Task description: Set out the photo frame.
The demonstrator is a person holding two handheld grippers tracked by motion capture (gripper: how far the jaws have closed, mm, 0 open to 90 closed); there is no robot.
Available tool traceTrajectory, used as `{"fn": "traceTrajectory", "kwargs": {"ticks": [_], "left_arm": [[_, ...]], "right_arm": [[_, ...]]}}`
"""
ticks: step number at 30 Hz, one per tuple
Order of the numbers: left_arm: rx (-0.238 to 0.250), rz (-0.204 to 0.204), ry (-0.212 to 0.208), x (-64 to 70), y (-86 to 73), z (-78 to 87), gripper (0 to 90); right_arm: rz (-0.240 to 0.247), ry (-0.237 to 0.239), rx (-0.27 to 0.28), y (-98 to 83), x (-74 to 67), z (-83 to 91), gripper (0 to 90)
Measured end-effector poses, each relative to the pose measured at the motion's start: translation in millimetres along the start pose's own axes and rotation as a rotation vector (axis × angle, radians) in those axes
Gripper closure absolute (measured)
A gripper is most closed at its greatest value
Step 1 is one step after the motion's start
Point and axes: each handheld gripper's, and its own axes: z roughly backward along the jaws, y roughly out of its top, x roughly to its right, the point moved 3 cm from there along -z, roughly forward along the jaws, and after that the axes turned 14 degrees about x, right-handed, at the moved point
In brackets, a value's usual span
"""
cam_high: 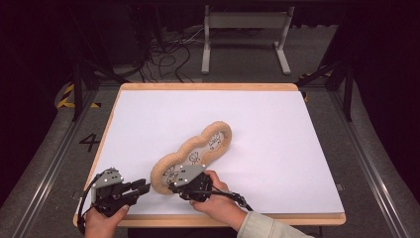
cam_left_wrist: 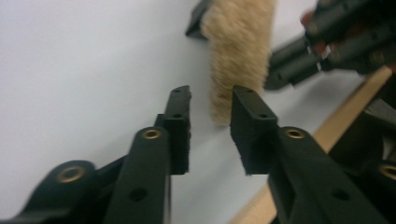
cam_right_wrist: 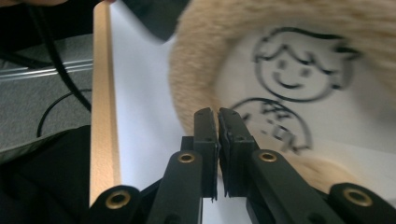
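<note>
Soft, light fleece insole point(cam_high: 193, 153) near front counter point(cam_high: 297, 148) edge; best pinched at fluffy rim. Left hand-held gripper point(cam_left_wrist: 210, 109) spread, empty; right hand-held gripper point(cam_right_wrist: 218, 122) pressed together, holding nothing.

Grey floor point(cam_high: 44, 148), white bench frame point(cam_high: 245, 29), cables point(cam_high: 168, 54)
</note>
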Motion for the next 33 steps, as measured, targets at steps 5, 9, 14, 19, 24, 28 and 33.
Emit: {"fn": "traceTrajectory", "kwargs": {"ticks": [5,9,14,19,24,28,33], "left_arm": [[-0.019,0.001,0.001,9.0,0.7,-11.1,46.5],[-0.009,0.020,0.053,7.2,0.9,-22.1,46.7],[-0.005,0.061,0.083,5.5,2.1,-34.3,48.8],[-0.010,0.044,0.072,7.0,3.1,-40.5,56.6],[-0.001,0.058,0.090,-0.2,5.5,-39.7,65.0],[-0.006,0.059,0.084,-0.8,6.0,-39.7,65.6],[-0.009,0.061,0.080,-1.6,6.1,-39.6,65.5]], "right_arm": [[-0.032,-0.058,0.020,1.4,17.1,20.6,84.5],[-0.048,-0.096,0.044,3.8,25.4,33.3,84.3],[-0.061,-0.124,0.049,4.1,31.7,39.6,84.0],[-0.065,-0.139,0.044,2.4,34.7,43.0,83.8],[-0.072,-0.157,0.045,1.4,39.0,47.5,83.7],[-0.075,-0.175,0.053,2.2,42.6,54.9,83.3],[-0.080,-0.222,0.075,4.8,54.3,70.6,82.2]]}}
